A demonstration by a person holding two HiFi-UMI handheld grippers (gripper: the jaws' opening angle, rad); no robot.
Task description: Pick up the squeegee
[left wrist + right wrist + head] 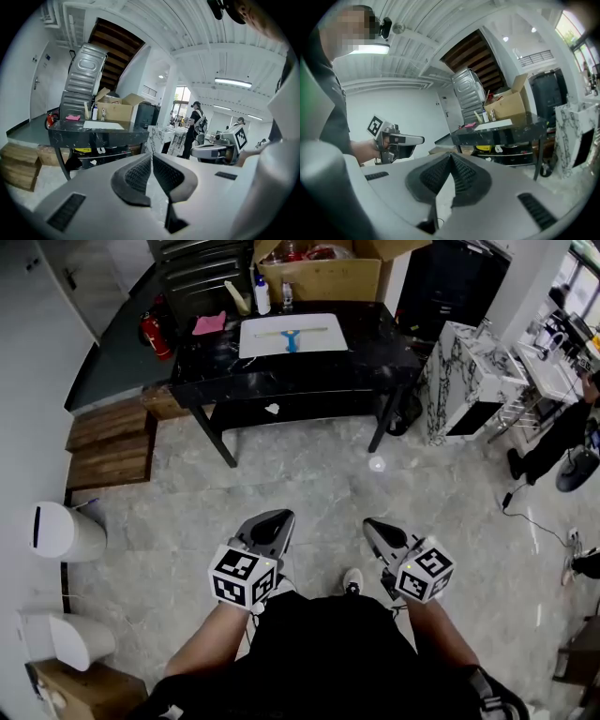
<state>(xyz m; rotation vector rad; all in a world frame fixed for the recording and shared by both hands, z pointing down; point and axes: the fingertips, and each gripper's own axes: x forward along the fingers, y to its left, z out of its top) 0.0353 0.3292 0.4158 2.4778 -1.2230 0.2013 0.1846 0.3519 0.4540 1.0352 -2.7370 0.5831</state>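
Black stone-look table [375, 351] at the far end of the room. The squeegee [292, 337] lies flat on a white sheet [323, 341] on top of it, blue handle w/ a pale blade running left-right. It's well apart from both my grippers, which are down at the near edge, right in front of me over the grey floor.

Left gripper [278, 516] is closed, pads together at the tip, nothing between them. Same for the right gripper [371, 524]: closed and empty. Both point roughly toward the table, and the squeegee sits far ahead, approx between the two lines.

Other stuff on the table: a pink cloth [209, 322] left of the sheet, a white bottle [262, 296] and a cardboard box [323, 276] at the far edge. There's a red fire extinguisher [156, 336] further left. From the gripper views I can see the sheet but can't make out the squeegee.
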